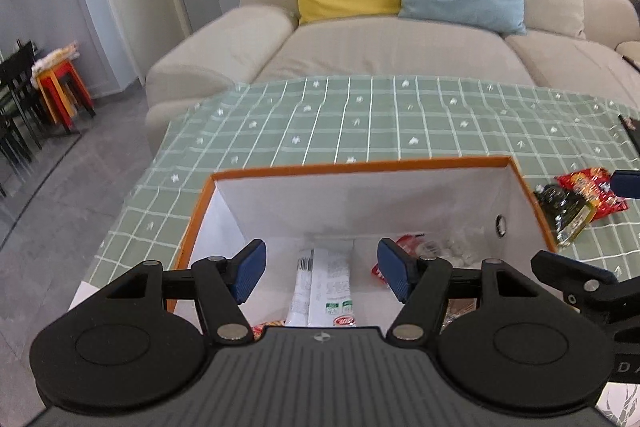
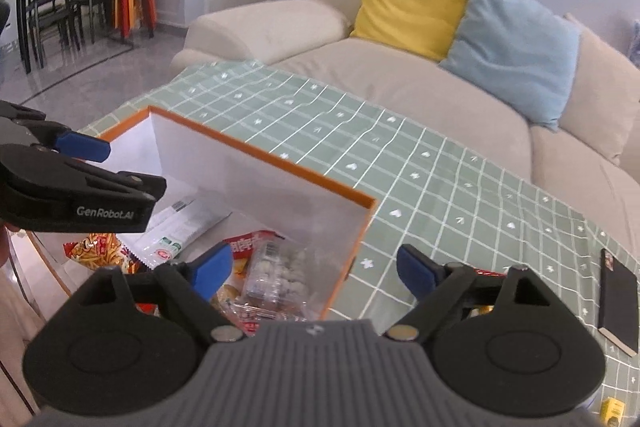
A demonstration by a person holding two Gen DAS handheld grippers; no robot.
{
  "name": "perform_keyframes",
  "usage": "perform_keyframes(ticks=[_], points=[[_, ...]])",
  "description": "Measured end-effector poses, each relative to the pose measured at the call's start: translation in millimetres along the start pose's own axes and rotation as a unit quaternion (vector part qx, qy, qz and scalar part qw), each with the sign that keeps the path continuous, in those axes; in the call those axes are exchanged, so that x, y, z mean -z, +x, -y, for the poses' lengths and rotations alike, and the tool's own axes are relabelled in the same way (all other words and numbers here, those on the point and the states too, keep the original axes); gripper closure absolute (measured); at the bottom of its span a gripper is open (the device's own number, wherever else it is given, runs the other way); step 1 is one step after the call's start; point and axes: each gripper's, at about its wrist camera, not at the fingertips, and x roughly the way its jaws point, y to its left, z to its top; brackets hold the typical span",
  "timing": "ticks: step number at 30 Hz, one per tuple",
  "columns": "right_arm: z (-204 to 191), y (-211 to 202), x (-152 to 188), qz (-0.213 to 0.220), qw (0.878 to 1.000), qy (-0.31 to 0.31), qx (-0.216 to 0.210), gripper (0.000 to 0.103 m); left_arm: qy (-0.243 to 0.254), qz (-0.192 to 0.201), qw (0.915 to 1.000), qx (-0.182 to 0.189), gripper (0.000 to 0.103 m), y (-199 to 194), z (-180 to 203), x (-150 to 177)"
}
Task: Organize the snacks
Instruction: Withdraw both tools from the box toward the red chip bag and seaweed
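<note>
Two grippers: the left gripper [image 1: 320, 269] and the right gripper [image 2: 314, 269] both hang above the box, jaws spread wide with nothing between them.
Box: an orange-rimmed white cardboard box [image 2: 264, 163] stands open on the worktop.
Box contents: a long white sachet with green and red print [image 1: 324, 283] lies flat on the bottom; beside it are a red-and-yellow crisp packet [image 2: 100, 247], a clear bag of pale round pieces [image 2: 280, 267] and a red packet [image 2: 248, 241].
Worktop: a green checked cloth with white flowers [image 1: 360, 119] covers it.
Outside the box: a red snack packet [image 1: 592, 191] and a dark green packet [image 1: 568, 211] lie touching, just right of the box wall.
Other: a black notebook [image 2: 618, 307] rests near the worktop's right edge.
</note>
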Motion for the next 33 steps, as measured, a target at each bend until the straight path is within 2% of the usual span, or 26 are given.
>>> perform_keyframes(ticks=[7, 19, 23, 33], points=[[19.8, -27.8, 16.6, 0.027, 0.999, 0.035, 0.023, 0.012, 0.01, 0.044, 0.9988, 0.017, 0.028, -25.6, 19.5, 3.5], [71.5, -57.9, 54.3, 0.033, 0.988, 0.127, 0.079, 0.007, 0.038, 0.059, 0.996, 0.054, 0.032, -45.1, 62.4, 8.8], [86.5, -63.7, 70.0, 0.029, 0.982, 0.144, 0.117, 0.007, 0.047, 0.064, 0.9933, 0.084, 0.032, -48.8, 77.9, 9.7], [125.4, -67.6, 109.7, 0.003, 0.973, 0.183, 0.142, 0.007, 0.072, 0.063, 0.9819, 0.164, 0.027, -54.3, 126.4, 11.1]])
